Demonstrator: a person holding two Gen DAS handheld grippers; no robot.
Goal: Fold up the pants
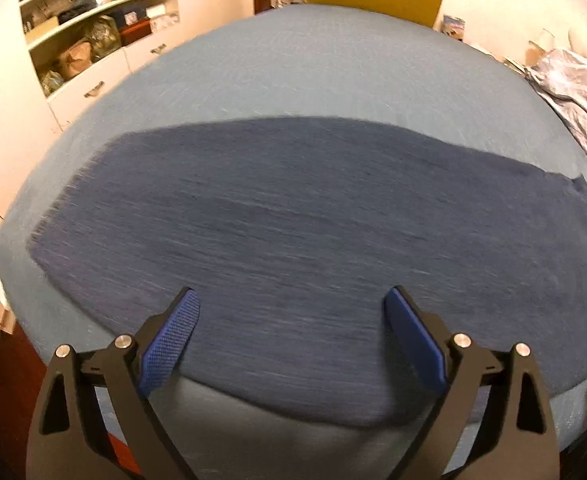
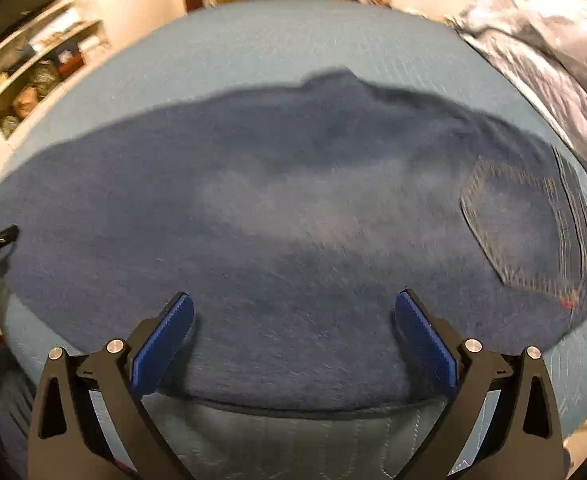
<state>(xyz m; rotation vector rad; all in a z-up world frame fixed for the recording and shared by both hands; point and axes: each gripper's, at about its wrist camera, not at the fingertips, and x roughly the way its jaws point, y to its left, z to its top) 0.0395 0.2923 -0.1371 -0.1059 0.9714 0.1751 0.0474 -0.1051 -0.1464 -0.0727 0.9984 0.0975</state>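
The dark blue pants (image 1: 293, 216) lie flat and lengthwise across the light blue bed (image 1: 293, 64), legs running toward the shelf unit (image 1: 93, 28) side and the waist with its stitched back pocket (image 2: 521, 224) toward the crumpled grey cloth (image 2: 541, 60) (both views are smeared by blur). The left claw (image 1: 293, 316) hangs over the near edge of the pants with its blue pads spread wide and nothing between them. The right claw (image 2: 293, 316) is likewise spread, empty, above the seat area.
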